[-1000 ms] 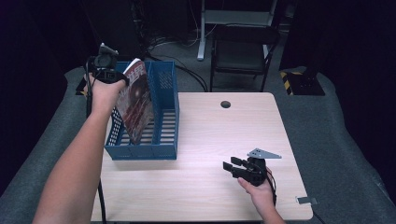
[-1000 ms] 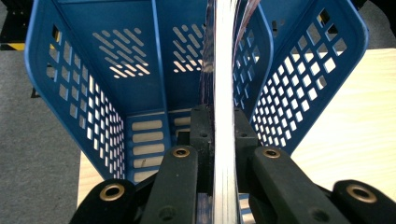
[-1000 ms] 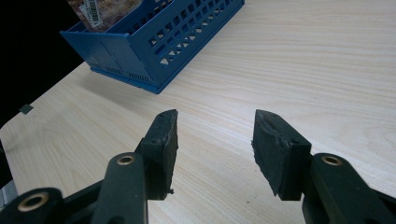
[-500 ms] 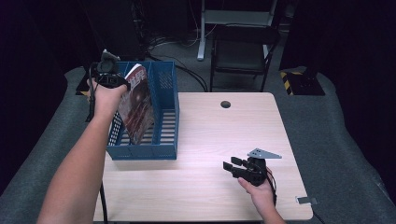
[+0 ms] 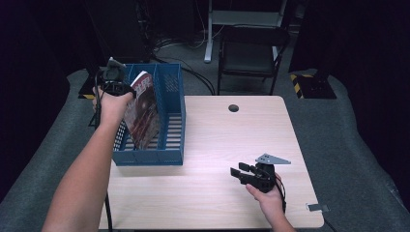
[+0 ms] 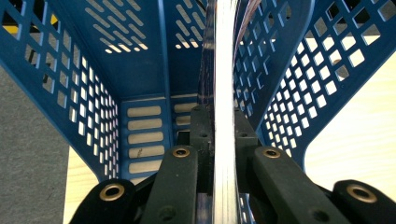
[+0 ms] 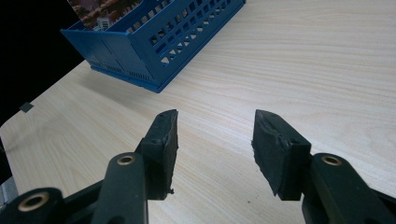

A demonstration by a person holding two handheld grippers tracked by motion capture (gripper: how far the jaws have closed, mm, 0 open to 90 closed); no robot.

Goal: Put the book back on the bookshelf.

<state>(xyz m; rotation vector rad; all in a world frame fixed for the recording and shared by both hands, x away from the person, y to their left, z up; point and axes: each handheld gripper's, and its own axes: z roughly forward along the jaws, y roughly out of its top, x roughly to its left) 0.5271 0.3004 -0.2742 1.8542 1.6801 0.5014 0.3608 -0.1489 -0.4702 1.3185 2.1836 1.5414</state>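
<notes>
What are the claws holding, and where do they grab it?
The left claw is shut on a magazine, pinching its top edge as it stands in the blue file basket. The right claw is open over the table, holding nothing.

magazine [image 5: 142, 113] in basket [image 5: 171, 121], basket at table's [image 5: 227, 145] left

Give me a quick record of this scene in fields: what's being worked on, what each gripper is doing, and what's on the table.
work: magazine going into blue file rack
left gripper: shut on the magazine's edge, above the rack's left compartment
magazine pose: upright, slightly tilted, lower part inside the rack
right gripper: open, holding nothing, low over the table
rack place: left part of the table
table detail: round hole near far edge
</notes>
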